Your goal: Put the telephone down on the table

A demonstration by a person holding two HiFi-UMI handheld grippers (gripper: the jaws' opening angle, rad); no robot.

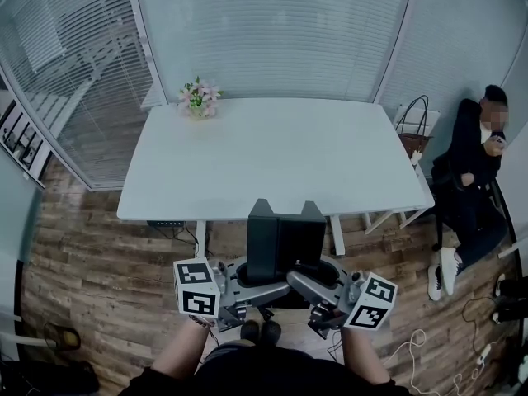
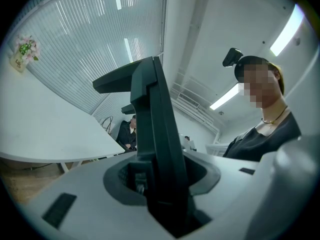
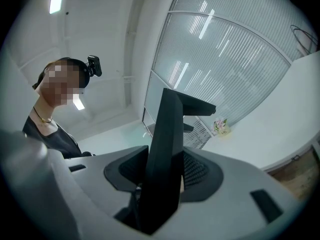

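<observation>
In the head view the left gripper sits at about 7 o'clock, its marker cube turned outward. Its jaws are clamped on the left side of the black telephone. The left gripper view shows the grey jaw plates closed against the telephone's dark, upright body.

The telephone is held in the air between both grippers at 6 o'clock, just in front of the near edge of the white table, not resting on it. A small pot of pink flowers stands on the table's far left corner, at about 11 o'clock.

The right gripper, at about 5 o'clock, has its jaws closed on the telephone's right side; the right gripper view shows them pressed on the black slab.

At 3 o'clock a person in dark clothes sits beside the table, with a bag between them.
</observation>
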